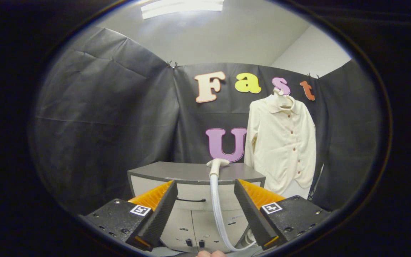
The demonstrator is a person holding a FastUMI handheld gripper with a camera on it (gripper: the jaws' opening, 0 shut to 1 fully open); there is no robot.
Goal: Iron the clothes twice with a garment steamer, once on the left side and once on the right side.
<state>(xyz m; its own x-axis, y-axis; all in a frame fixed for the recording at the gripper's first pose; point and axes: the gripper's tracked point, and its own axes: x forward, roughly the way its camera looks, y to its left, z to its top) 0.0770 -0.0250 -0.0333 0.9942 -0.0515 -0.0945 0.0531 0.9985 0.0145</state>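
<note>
A cream button-up shirt (284, 142) hangs on a hanger against the booth wall, beyond my fingers and to the right. The white steamer head (217, 164) lies on the back edge of a grey cabinet top (187, 171), straight ahead between the fingers but well beyond them. Its white hose (217, 210) runs down the cabinet front and curls under my right finger. My gripper (205, 203) is open, fingers spread wide, nothing held between them.
The grey cabinet has a drawer with a dark handle (191, 200) and door panels below. Black cloth walls close in the booth on the left, back and right. A bit of a hand (211, 253) shows below the fingers.
</note>
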